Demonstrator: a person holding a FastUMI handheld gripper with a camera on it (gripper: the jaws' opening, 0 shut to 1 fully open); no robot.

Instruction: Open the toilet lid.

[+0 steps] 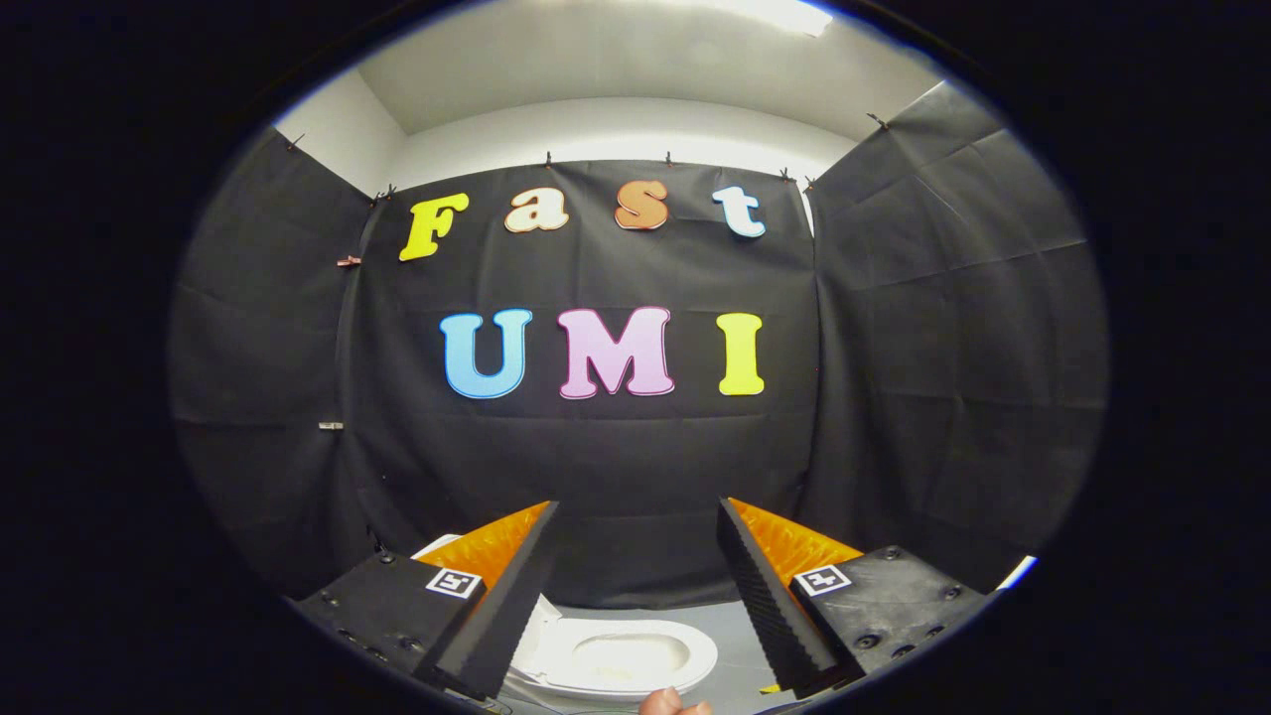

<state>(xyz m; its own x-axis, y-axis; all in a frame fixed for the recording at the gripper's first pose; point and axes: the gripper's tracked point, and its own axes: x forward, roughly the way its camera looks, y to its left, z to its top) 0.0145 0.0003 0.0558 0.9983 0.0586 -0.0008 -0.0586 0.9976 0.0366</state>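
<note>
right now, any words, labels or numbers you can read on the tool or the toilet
None readable.
tool, open, fingers apart: a square black-and-white marker on each side, a pattern, not words.
toilet, below, between the fingers: no label or brand to be made out.

Black ribbed jaws (orange-backed) on screwed black mounts (pixel 884 596) bearing square markers.

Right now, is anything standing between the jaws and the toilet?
Nothing visible does. The gripper has its jaws open and empty, with the toilet showing through the gap; a fingertip sits at its near edge.
</note>
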